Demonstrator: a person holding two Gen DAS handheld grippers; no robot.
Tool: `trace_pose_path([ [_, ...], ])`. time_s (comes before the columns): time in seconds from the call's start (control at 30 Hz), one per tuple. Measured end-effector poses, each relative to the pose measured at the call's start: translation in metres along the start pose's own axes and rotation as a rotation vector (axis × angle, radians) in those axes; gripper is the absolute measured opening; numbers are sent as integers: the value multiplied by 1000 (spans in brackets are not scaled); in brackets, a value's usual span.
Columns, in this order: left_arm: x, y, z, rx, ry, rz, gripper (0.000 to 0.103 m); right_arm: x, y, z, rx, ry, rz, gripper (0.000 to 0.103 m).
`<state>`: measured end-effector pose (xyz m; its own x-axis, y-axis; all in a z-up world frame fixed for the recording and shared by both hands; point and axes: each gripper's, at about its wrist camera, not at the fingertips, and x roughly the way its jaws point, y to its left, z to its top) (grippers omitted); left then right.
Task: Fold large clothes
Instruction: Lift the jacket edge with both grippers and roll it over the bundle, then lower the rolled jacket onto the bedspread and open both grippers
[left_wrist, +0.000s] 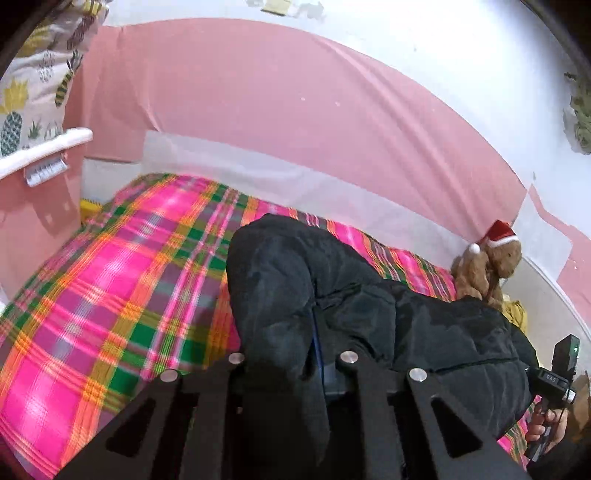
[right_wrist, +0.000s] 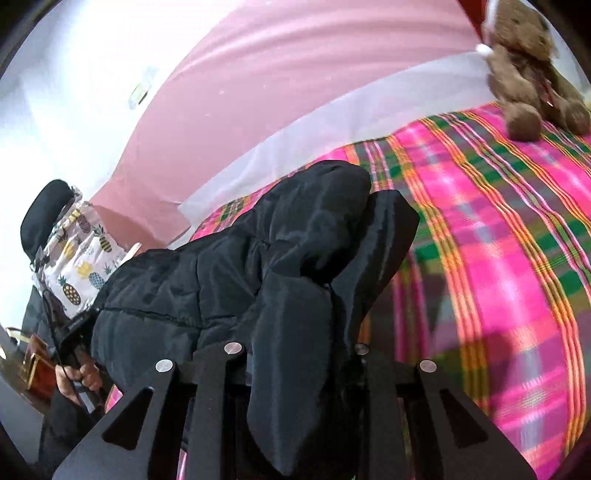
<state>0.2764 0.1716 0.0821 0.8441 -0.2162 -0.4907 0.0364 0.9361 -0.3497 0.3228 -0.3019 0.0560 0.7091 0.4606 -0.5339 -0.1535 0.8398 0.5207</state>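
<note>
Both claws were clamped on the black puffer jacket (left_wrist: 369, 314): left gripper (left_wrist: 288, 373) pinched its lower-left end, right gripper (right_wrist: 295, 362) its lower-right end, so its long axis stretched across the frame over the plaid bedspread (left_wrist: 110, 295), each hand equally near.

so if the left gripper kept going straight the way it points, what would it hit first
The black jacket it already grips: the left gripper is shut on a fold, and the bulk rises just ahead. Past that, probably the plaid bedspread, though depth is unclear.
</note>
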Motion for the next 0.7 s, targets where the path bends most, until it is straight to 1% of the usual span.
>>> trace_pose_path([
  [0.13, 9, 29, 13, 3, -17, 49, 14, 42, 15, 6, -42, 16, 9, 23],
  [0.2, 20, 48, 14, 5, -15, 79, 12, 65, 17, 2, -51, 34, 13, 23],
  [0.23, 25, 54, 13, 3, -10, 80, 12, 80, 16, -3, -58, 52, 3, 24],
  [0.3, 43, 69, 6, 11, 20, 110, 12, 103, 8, -13, -37, 92, -36, 25],
  [0.33, 55, 76, -1, 11, 51, 124, 12, 115, -3, -21, -6, 119, -57, 26],
  [0.37, 69, 88, -11, -8, 94, 141, 12, 120, -12, -26, 22, 137, -68, 30],
  [0.4, 81, 97, -21, -31, 132, 137, 13, 123, -20, -31, 44, 153, -76, 36],
  [0.43, 89, 105, -30, -54, 158, 125, 15, 124, -26, -36, 62, 164, -73, 40],
  [0.5, 100, 115, -46, -105, 187, 111, 19, 123, -33, -40, 92, 181, -78, 54],
  [0.53, 101, 115, -49, -114, 186, 112, 23, 121, -34, -39, 102, 183, -85, 57],
  [0.6, 100, 117, -50, -148, 183, 120, 26, 112, -32, -35, 114, 186, -97, 61],
  [0.7, 90, 118, -46, -182, 194, 124, 30, 94, -18, -27, 83, 171, -137, 61],
])
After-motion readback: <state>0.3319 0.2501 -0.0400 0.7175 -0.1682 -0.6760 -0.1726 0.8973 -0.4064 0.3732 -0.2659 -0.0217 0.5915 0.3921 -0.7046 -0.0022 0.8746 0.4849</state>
